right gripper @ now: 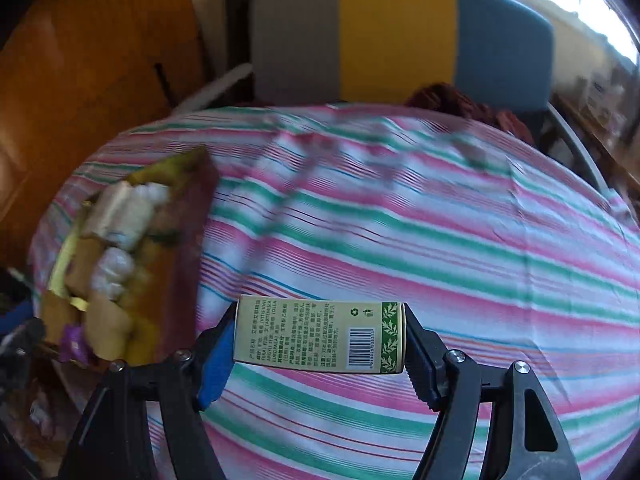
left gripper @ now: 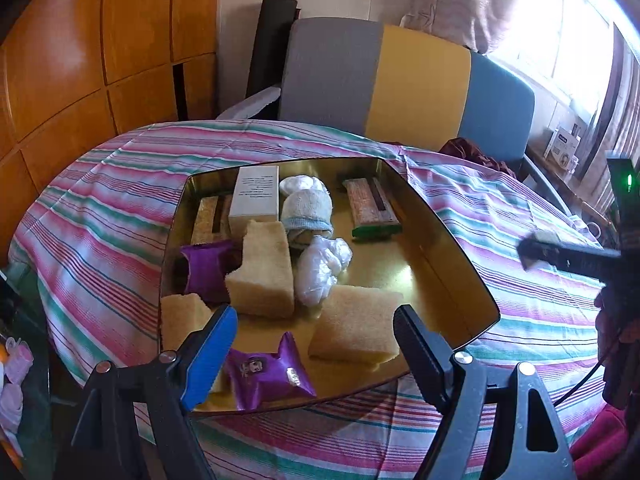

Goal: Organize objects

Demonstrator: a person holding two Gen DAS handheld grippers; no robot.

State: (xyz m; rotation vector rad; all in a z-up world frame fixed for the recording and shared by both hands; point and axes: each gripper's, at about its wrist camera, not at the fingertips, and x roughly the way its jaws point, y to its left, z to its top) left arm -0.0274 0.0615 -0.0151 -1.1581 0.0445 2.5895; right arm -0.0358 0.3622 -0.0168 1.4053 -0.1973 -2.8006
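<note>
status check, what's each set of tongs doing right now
Right tongs shut on pale green printed carton, over striped cloth. Left tongs open, empty, above gold tray. Nothing blocking.

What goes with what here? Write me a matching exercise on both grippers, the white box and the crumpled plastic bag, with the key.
Things:
1. left gripper
2. right gripper
3. white box
4. crumpled plastic bag

States or places:
a. lies mid-tray beside a yellow sponge
b. shut on a pale green box with a barcode
c. open, nothing between its fingers
d. stands at the far end of the gold tray, next to a rolled sock

Pairs: 1-c, 2-b, 3-d, 4-a
</note>
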